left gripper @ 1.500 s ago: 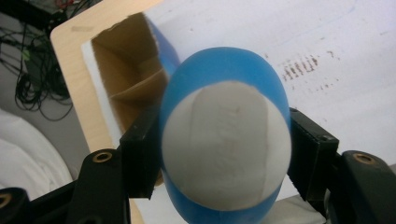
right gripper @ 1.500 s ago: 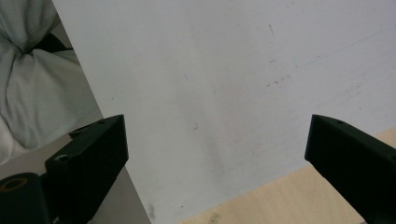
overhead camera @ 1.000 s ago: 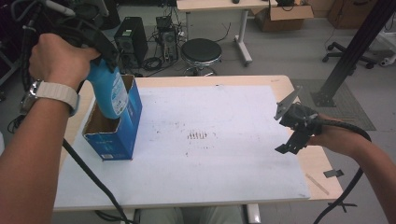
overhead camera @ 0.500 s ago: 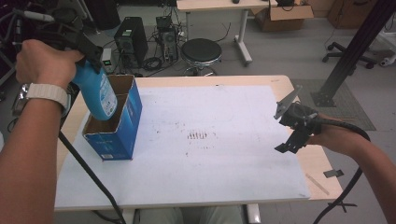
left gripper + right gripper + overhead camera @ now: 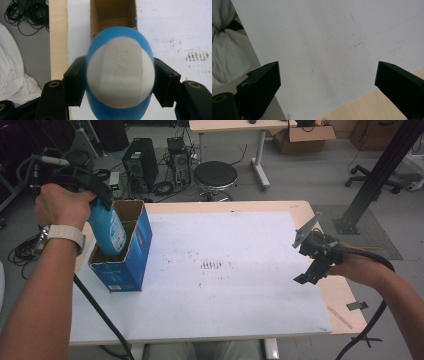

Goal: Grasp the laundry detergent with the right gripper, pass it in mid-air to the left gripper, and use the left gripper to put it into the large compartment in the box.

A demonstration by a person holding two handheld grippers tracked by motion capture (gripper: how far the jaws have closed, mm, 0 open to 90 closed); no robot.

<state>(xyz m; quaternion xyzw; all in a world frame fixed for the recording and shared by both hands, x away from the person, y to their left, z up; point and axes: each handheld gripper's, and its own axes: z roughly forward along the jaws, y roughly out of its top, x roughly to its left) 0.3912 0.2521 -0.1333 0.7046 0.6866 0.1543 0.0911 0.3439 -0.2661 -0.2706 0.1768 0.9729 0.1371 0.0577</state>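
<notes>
A blue bottle (image 5: 107,227) hangs tilted with its lower end inside the near compartment of a blue cardboard box (image 5: 127,265), which stands open-topped at the table's left. My left gripper (image 5: 95,195) is shut on the bottle's upper part. In the left gripper view, the bottle (image 5: 120,75) shows its pale oval base between the black pads (image 5: 75,82), with the box's brown, empty far compartment (image 5: 112,15) beyond. My right gripper (image 5: 312,270) hovers open over the white sheet's right edge, with nothing between its fingers (image 5: 262,80).
A white sheet (image 5: 240,245) covers the wooden table, with dark marks (image 5: 212,265) at its middle. A small black piece (image 5: 357,306) lies on the bare wood at the right. Behind the table stand a stool (image 5: 215,175), a computer tower (image 5: 135,165) and cables.
My left hand has come down with the bottle, so its lower end sits deeper in the box. The right gripper has barely moved.
</notes>
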